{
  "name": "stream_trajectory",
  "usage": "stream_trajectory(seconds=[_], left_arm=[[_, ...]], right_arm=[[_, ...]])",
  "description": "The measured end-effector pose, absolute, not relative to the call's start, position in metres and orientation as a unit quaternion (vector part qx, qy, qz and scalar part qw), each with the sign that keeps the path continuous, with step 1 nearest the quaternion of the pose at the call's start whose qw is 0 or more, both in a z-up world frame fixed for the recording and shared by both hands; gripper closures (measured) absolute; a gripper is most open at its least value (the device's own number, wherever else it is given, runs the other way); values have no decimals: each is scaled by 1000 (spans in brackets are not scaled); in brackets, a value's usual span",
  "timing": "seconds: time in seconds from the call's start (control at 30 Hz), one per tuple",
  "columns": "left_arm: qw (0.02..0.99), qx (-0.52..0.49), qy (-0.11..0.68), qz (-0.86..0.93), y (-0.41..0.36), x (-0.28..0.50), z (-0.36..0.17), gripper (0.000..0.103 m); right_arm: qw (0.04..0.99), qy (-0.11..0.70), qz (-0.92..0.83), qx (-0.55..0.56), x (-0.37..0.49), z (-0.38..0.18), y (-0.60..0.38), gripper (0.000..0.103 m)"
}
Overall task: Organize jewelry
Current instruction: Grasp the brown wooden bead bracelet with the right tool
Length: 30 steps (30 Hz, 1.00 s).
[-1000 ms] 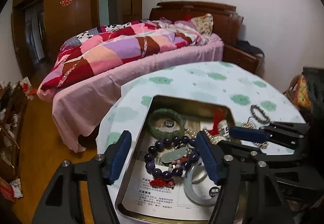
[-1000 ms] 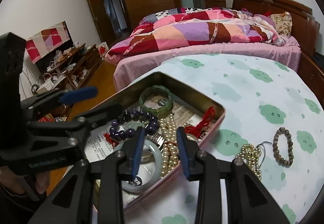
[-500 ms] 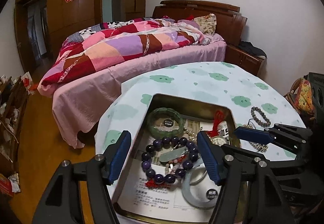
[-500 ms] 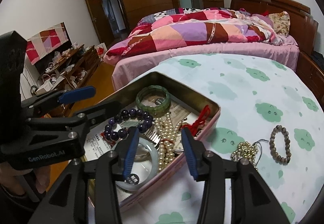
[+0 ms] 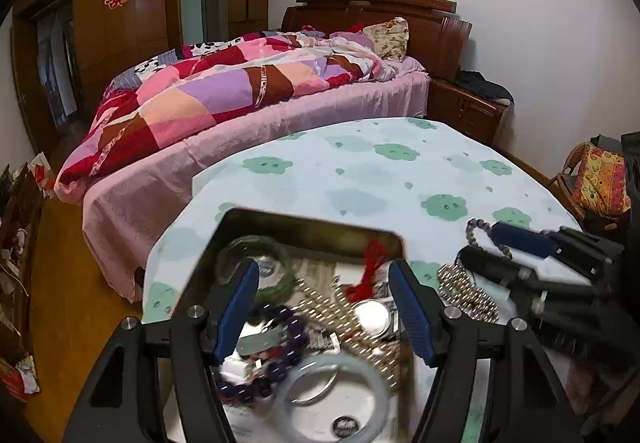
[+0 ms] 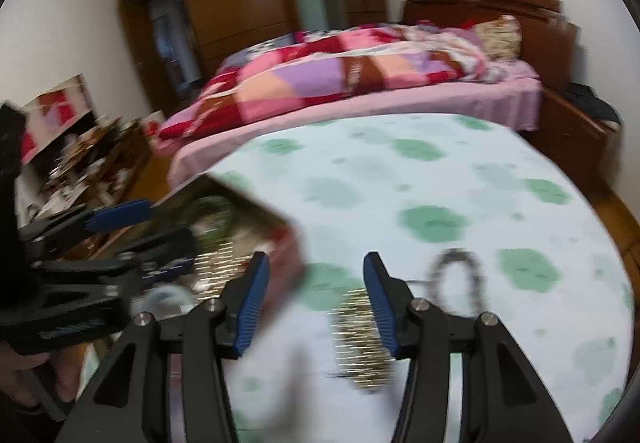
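An open metal tin on the table holds a green bangle, purple beads, pearls, a red tassel and a pale bangle. My left gripper hovers open over the tin with nothing between its pads. My right gripper, its jaws opening and empty, hangs above the tablecloth between the tin and a heap of gold beads. A grey bead bracelet lies just beyond. The right wrist view is badly blurred.
The round table wears a white cloth with green clouds. A bed with a patchwork quilt stands behind it, and a nightstand at its right. Cluttered low shelves line the left wall.
My right gripper swung right, from over the tin to over the cloth by the gold beads, and its jaws widened. The left gripper slid a little right over the tin, still open.
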<state>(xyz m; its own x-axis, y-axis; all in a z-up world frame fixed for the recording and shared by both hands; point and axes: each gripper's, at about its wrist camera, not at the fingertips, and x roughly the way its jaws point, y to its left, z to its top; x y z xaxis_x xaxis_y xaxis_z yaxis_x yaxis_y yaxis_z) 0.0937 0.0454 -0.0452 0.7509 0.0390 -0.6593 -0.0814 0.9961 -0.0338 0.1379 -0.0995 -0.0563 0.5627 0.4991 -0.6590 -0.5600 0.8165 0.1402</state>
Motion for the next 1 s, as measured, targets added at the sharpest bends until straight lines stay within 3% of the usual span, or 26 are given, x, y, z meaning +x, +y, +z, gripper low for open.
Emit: stream_trajectory(seconds=[0.23,0.57,0.6,0.63,0.77,1.0], left_arm=[[938,-4,346,-1,7,101,-43,34],[929,27,367,-45,-41,110,-59,34],[928,27,369,-46,-43,111,-61,34],[927,27,371,-48,-45,111,-63,34],[926,26,372,-56,-51,111,-65,34],[921,48,378,-77,-72,109,-71,34]], right_arm=[[901,386,187,-60,178,-71,-153,50],[878,426,199,-85,189,-97,-154,54],[874,435,198,-89,190,-99,-156,63],[872,438,200,-93,190,-101,-156,65],[868,440,209,-96,186,-98,-162,90],[866,441,208,-107,173,-98,-178,92]])
